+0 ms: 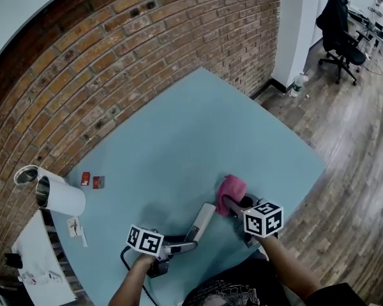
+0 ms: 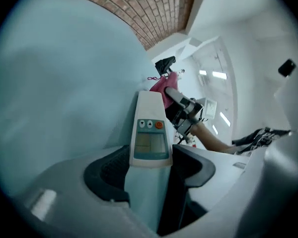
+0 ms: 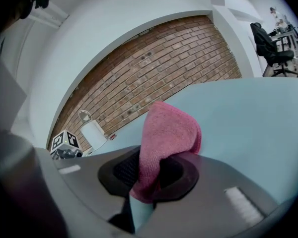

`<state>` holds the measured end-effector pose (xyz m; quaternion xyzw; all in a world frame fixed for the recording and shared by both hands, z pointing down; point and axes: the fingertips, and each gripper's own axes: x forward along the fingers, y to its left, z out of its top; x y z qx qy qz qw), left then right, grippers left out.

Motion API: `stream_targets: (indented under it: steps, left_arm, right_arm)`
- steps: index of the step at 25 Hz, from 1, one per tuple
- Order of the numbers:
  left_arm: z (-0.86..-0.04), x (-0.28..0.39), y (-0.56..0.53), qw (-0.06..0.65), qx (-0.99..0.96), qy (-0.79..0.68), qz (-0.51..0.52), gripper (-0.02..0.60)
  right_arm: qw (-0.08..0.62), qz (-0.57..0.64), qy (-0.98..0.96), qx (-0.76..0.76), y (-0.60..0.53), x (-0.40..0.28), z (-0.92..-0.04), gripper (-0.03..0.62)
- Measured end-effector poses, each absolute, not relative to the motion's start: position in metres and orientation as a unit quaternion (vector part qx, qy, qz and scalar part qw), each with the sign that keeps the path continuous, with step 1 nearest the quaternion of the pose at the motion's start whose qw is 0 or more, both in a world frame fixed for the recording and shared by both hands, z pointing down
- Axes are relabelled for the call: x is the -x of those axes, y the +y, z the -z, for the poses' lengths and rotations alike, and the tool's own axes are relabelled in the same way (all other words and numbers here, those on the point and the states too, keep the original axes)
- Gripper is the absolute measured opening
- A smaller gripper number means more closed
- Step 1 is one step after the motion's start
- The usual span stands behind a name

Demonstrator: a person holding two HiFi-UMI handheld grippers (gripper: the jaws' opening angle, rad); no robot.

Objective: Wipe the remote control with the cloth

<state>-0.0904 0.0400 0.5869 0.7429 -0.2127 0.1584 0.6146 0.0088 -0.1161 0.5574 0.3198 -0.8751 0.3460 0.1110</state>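
The white remote control [image 1: 202, 222] [image 2: 150, 131], with a grey screen and small buttons, is held off the pale blue table [image 1: 198, 126] by my left gripper [image 1: 179, 246] [image 2: 151, 170], shut on its near end. Its far end points up and right towards the pink cloth [image 1: 232, 191] [image 2: 161, 86]. My right gripper [image 1: 239, 204] [image 3: 148, 175] is shut on that cloth [image 3: 166, 138], which stands folded out of the jaws. Cloth and remote sit close together; the head view does not show whether they touch.
A white paper roll [image 1: 54, 195] [image 3: 93, 132] lies at the table's left edge, with two small red items [image 1: 91, 182] beside it and a white sheet [image 1: 41, 260] below. A brick wall [image 1: 115, 56] runs behind. A black office chair [image 1: 339, 34] stands far right on the wooden floor.
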Motion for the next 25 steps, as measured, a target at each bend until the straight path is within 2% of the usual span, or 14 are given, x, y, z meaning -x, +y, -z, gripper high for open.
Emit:
stream_targets:
  steps: [5, 8, 16, 25]
  left_arm:
    - [-0.569, 0.083, 0.035, 0.697, -0.690, -0.195, 0.009, 0.272]
    - [-0.562, 0.084, 0.028, 0.712, -0.674, -0.181, 0.077, 0.270]
    - [-0.561, 0.083, 0.021, 0.732, -0.635, -0.179, 0.167, 0.267]
    - [-0.560, 0.077, 0.018, 0.737, -0.626, -0.170, 0.190, 0.267]
  right_arm:
    - [0.109, -0.327, -0.878, -0.332, -0.118, -0.004, -0.555, 0.067]
    - [0.121, -0.305, -0.883, -0.334, -0.121, 0.004, -0.557, 0.067]
    - [0.152, -0.243, -0.895, -0.343, -0.125, 0.012, -0.562, 0.067]
    - [0.179, -0.194, -0.916, -0.304, -0.111, 0.032, -0.560, 0.067]
